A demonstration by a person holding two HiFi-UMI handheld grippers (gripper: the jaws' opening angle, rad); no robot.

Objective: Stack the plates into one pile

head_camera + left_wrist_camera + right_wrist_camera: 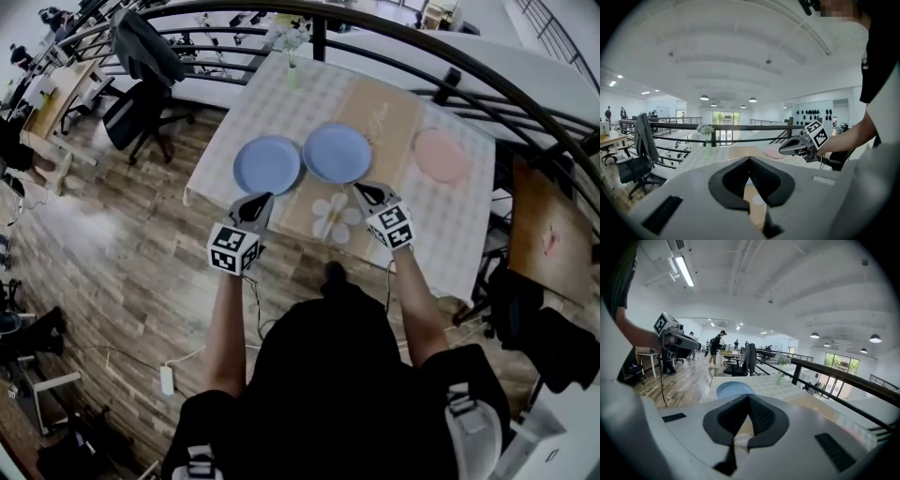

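Three plates lie apart on the checked table point(450, 234): a blue plate point(267, 164) at the left, a second blue plate point(337, 152) beside it, and a pink plate point(441, 155) at the right. Both grippers hover over the table's near edge, short of the plates. My left gripper point(263, 198) points at the left blue plate, jaws shut and empty. My right gripper point(360, 188) is just below the middle blue plate, also shut and empty. The right gripper view shows the left blue plate point(733, 389) ahead. The left gripper view shows the pink plate point(776, 153).
A white flower-shaped mat point(335, 217) lies on the table between the two grippers. A small vase with flowers point(292, 70) stands at the far edge, by a dark curved railing point(450, 70). An office chair point(141, 103) is on the wood floor to the left.
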